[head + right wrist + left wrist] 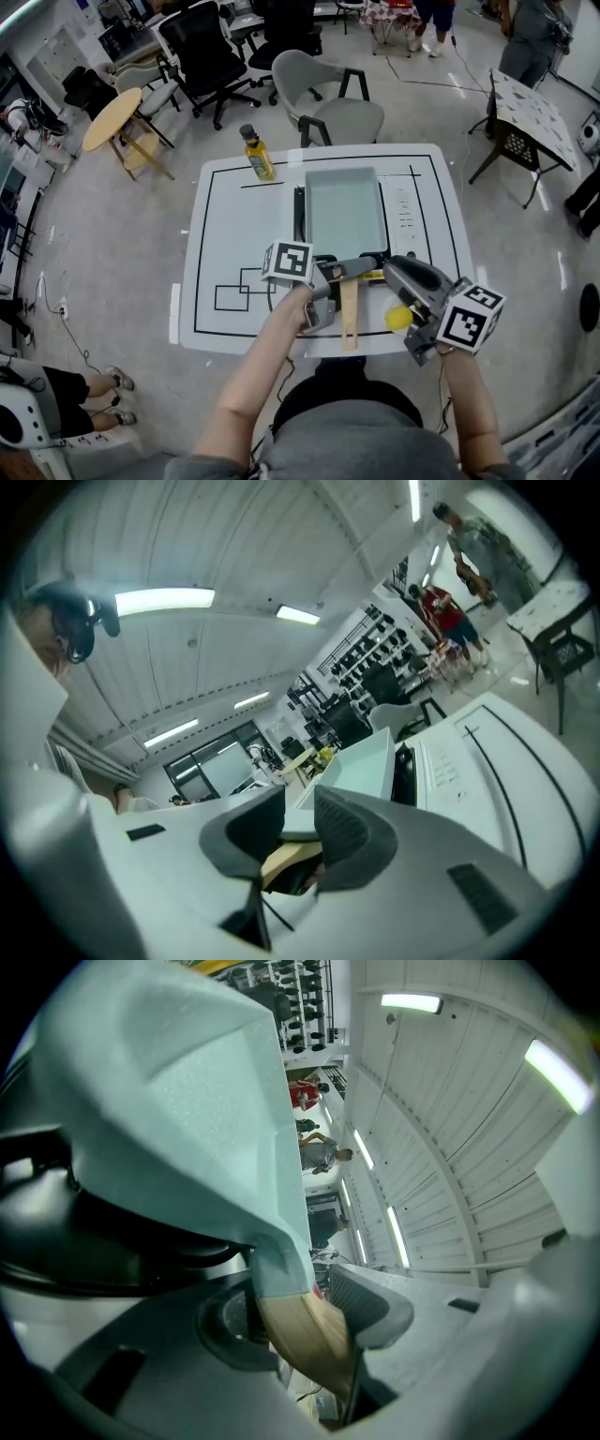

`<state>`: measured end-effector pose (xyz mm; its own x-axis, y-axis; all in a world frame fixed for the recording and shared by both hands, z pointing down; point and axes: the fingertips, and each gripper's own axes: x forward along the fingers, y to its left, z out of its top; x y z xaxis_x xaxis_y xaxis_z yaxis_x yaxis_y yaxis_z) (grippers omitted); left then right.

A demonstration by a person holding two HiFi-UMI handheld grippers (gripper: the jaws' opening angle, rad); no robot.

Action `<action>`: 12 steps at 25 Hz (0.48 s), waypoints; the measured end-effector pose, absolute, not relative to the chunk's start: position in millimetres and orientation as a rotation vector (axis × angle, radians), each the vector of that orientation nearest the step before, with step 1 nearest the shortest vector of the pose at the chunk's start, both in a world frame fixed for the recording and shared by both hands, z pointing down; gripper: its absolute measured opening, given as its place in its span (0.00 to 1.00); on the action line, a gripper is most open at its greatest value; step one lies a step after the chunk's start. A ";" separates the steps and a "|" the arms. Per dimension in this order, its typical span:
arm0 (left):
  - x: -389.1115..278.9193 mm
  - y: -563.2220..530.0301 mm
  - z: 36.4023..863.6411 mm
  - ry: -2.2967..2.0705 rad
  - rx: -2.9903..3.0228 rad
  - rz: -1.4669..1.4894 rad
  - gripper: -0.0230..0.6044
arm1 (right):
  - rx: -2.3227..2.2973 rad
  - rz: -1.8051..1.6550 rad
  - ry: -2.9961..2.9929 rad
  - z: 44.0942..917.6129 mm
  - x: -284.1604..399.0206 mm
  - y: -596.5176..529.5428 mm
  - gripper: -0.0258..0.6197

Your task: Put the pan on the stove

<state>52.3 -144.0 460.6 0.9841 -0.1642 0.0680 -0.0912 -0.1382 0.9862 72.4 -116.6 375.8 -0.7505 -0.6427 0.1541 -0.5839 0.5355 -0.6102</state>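
Pan (342, 211), pale green and box-shaped, sits over the black stove (300, 217), just ahead of both grippers. I cannot tell if it rests there or hangs a little above. On the left, the left gripper (339, 272) has its jaws squeezed tight on the wooden handle (349, 314), close to where the wood meets the pan. I think that spot is picked so the heavy end does not tip. On the right, the right gripper (377, 268) comes in from the other side, its jaws nearly together around the same handle, likely to steady it. Far ahead and left of the left gripper, an oil bottle (258, 155) stands on the white table (220, 225), well apart from the pan. A small yellow thing (398, 317) sits just beside the right gripper. Nothing seems to block the stove.
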 end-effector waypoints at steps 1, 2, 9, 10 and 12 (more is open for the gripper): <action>52.5 -144.4 460.6 -0.192 1.710 -0.068 0.31 | -1.104 -0.957 2.688 370.4 74.0 -120.1 0.19; 52.7 -144.6 460.6 -0.192 1.709 -0.069 0.31 | -1.134 -0.907 2.702 365.5 75.2 -123.2 0.18; 52.4 -145.1 461.9 -0.195 1.715 -0.075 0.31 | -1.310 -0.612 2.762 341.5 78.4 -135.8 0.08; 52.3 -145.4 462.1 -0.194 1.713 -0.077 0.31 | -1.321 -0.593 2.763 340.1 78.2 -136.8 0.07; 52.1 -145.5 462.2 -0.188 1.707 -0.085 0.31 | -1.336 -0.575 2.765 339.2 77.3 -138.0 0.05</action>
<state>52.1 -145.5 462.2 0.9834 -0.1738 0.0516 -0.0756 -0.1343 0.9880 77.3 -138.0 339.2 -0.6339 -0.7603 0.1417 -0.7539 0.5664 -0.3331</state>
